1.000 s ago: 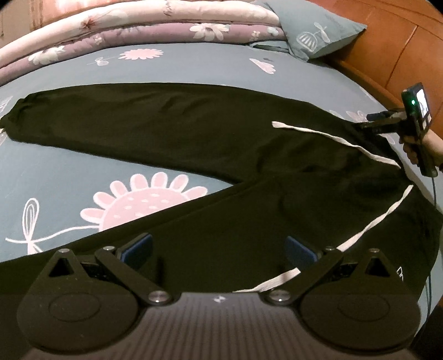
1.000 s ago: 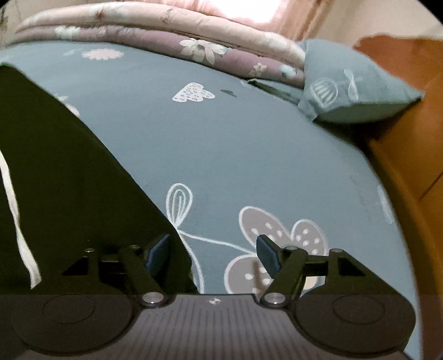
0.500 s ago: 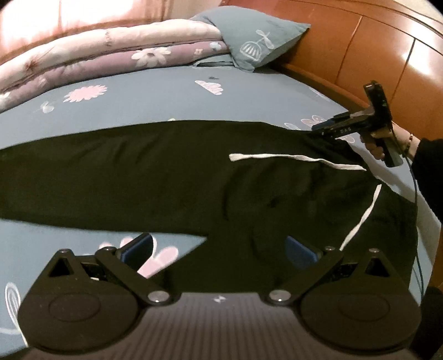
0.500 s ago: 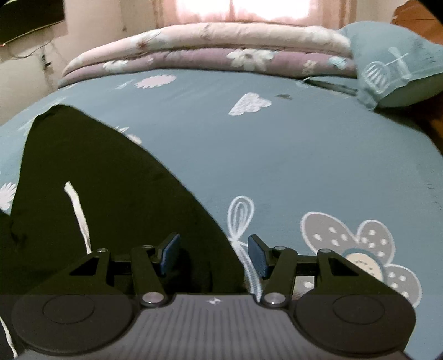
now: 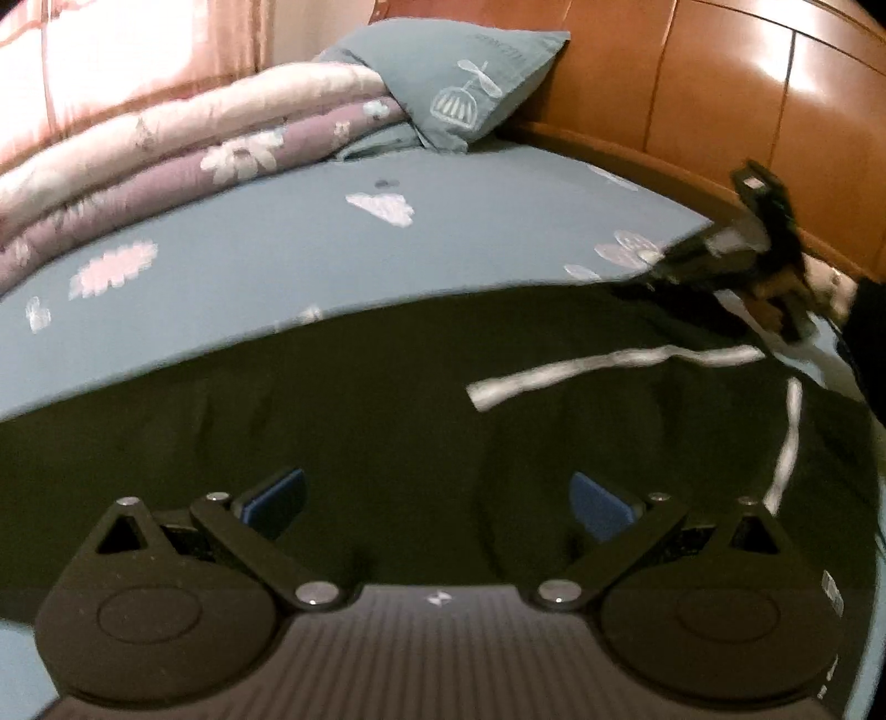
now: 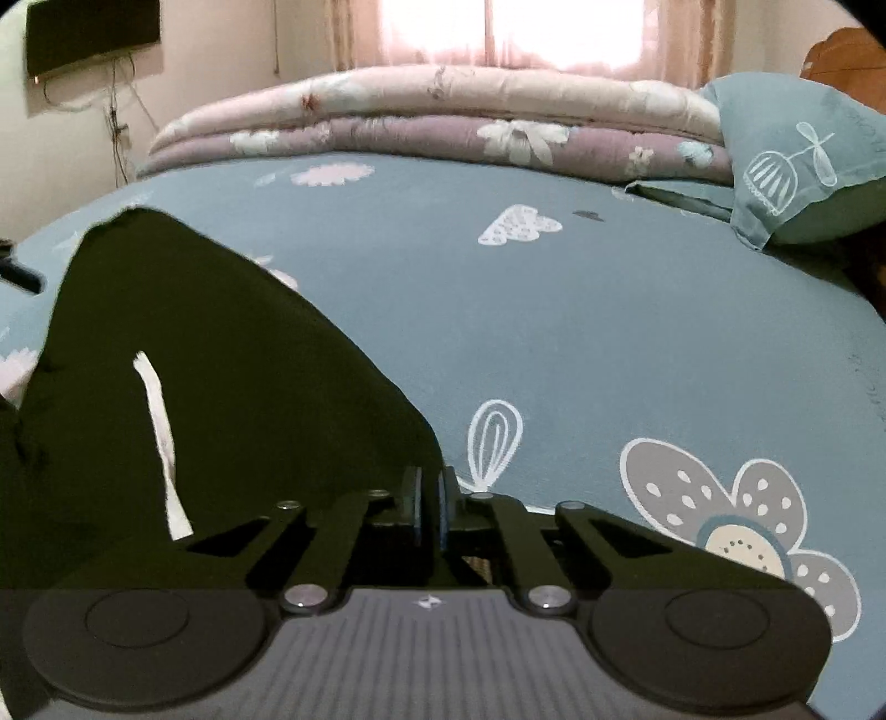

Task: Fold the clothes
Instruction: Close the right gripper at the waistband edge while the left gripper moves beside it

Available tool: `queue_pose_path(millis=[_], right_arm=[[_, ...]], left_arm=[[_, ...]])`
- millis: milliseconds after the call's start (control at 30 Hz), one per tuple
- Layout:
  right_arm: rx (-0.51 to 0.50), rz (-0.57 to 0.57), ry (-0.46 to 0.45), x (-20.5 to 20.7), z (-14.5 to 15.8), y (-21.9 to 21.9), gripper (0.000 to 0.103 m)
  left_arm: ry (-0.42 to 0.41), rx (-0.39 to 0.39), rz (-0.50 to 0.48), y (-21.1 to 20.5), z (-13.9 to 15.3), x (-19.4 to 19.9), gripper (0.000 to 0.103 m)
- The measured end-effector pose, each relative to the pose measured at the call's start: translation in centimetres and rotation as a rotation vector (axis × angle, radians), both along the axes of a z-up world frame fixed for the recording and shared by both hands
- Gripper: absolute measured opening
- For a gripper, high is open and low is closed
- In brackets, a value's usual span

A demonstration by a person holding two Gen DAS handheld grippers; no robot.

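Observation:
Black trousers (image 5: 387, 399) with white side stripes (image 5: 559, 376) lie spread flat on the blue floral bedsheet (image 5: 266, 260). My left gripper (image 5: 437, 504) hovers low over the dark cloth, open, with nothing between its blue pads. In the right wrist view the trousers (image 6: 183, 360) fill the left side, and my right gripper (image 6: 431, 504) is shut on their waist corner at the cloth's right edge. The left wrist view also catches the right gripper (image 5: 736, 260) at the far right, held by a hand.
A folded pink and purple quilt (image 6: 443, 122) and a teal pillow (image 6: 803, 166) lie along the far side of the bed. A wooden headboard (image 5: 720, 111) rises on the right in the left wrist view. A wall-mounted screen (image 6: 94, 33) hangs at the back left.
The right gripper has closed from open onto the trousers' corner. The left gripper has moved forward and lower over the cloth, staying open.

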State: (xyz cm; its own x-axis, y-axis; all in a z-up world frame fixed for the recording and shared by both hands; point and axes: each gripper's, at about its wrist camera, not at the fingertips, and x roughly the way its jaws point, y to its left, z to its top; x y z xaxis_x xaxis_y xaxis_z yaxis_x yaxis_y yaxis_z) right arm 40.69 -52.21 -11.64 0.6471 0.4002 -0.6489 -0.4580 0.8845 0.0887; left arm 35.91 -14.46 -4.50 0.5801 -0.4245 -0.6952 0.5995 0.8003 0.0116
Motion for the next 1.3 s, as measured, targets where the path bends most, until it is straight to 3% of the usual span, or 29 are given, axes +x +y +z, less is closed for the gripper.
queue_pose_path(millis=[167, 300, 433, 500, 567, 633, 700, 933, 1100, 1233, 1300], right_arm=[[0.085, -0.013, -0.014, -0.2, -0.5, -1.3, 0.006], [0.086, 0.014, 0.032, 1.0, -0.5, -1.7, 0.024], [0.146, 0.087, 0.18, 3.7, -0.2, -2.8, 0.024], [0.191, 0.131, 0.282, 5.0, 0.1, -3.4, 0.025], [0.172, 0.163, 0.313, 5.7, 0.3, -3.1, 0.024], [0.128, 0.157, 0.283, 5.5, 0.5, -2.1, 0.011], [0.099, 0.153, 0.239, 4.8, 0.8, -1.5, 0.006], [0.159, 0.136, 0.081, 1.4, 3.4, -2.6, 0.005], [0.144, 0.169, -0.001, -0.8, 5.4, -1.8, 0.004], [0.131, 0.193, -0.034, -1.8, 6.6, -1.3, 0.004], [0.123, 0.203, -0.045, -2.2, 6.9, -1.1, 0.004]], left_arm=[[-0.067, 0.119, -0.142, -3.7, 0.6, 3.8, 0.101], [-0.036, 0.178, -0.258, -6.7, 0.2, 7.1, 0.101], [0.091, 0.188, -0.385, -8.9, -0.8, 9.4, 0.101], [0.091, 0.189, -0.398, -9.3, -0.9, 9.7, 0.101], [0.091, 0.189, -0.411, -9.7, -0.9, 10.1, 0.101], [0.083, 0.187, -0.403, -9.9, -1.0, 10.5, 0.101], [0.063, 0.187, -0.387, -10.0, -0.8, 10.7, 0.101], [-0.056, 0.24, -0.336, -10.7, -0.1, 11.9, 0.1], [-0.058, 0.27, -0.391, -12.0, -0.4, 12.7, 0.099], [-0.098, 0.389, -0.474, -13.3, -1.7, 12.4, 0.094], [-0.093, 0.446, -0.505, -13.9, -2.2, 12.5, 0.085]])
